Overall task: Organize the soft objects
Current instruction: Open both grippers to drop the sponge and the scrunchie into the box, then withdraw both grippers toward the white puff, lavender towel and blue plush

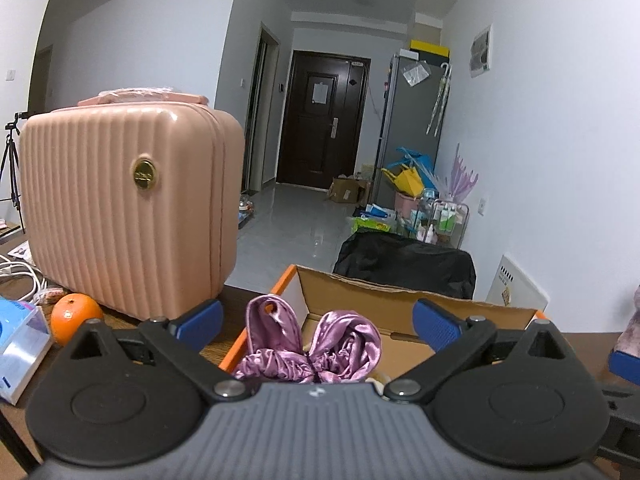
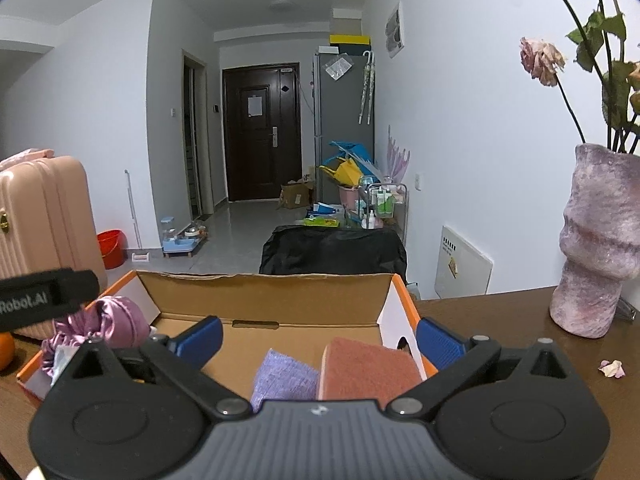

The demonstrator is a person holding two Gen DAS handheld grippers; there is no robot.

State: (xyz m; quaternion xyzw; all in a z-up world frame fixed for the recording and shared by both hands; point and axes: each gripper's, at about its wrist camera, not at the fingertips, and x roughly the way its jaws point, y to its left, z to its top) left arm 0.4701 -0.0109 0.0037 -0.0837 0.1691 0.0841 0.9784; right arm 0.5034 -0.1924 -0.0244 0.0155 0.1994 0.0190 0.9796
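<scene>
The left gripper [image 1: 318,322] hangs with its jaws spread wide and nothing clamped between its blue pads [image 1: 202,318]; it has let go. Just ahead of it and below, between the pads, lies a crumpled purple satin cloth [image 1: 312,346], resting at the near left corner of an open cardboard box [image 1: 384,296] with an orange rim. One fold of the cloth stands up against the box's left wall. To the left of this gripper an orange [image 1: 74,318] sits on the brown table [image 1: 236,308], touching or nearly touching a pink ribbed case [image 1: 120,216] that stands upright behind it. Farther left lie white cables [image 1: 20,274] and a blue-and-white packet [image 1: 20,344]. The right gripper [image 2: 320,338] is likewise released, jaws wide apart, pads [image 2: 438,342] clear of everything. Directly in front of it, between the pads and lower down, two sponges lie side by side in the box [image 2: 264,296]: a lilac one [image 2: 284,376] on the left and a salmon-pink one [image 2: 368,368] on the right, touching each other, the pink one near the box's right wall. Left of this gripper the satin cloth [image 2: 112,318] shows at the box's left side, partly hidden by the black body of the other gripper. To the right, well apart on the table [image 2: 500,320], stands a mottled purple vase [image 2: 596,248] holding wilted flowers [image 2: 542,60], with a fallen petal [image 2: 611,368] lying near the right pad's arm.
</scene>
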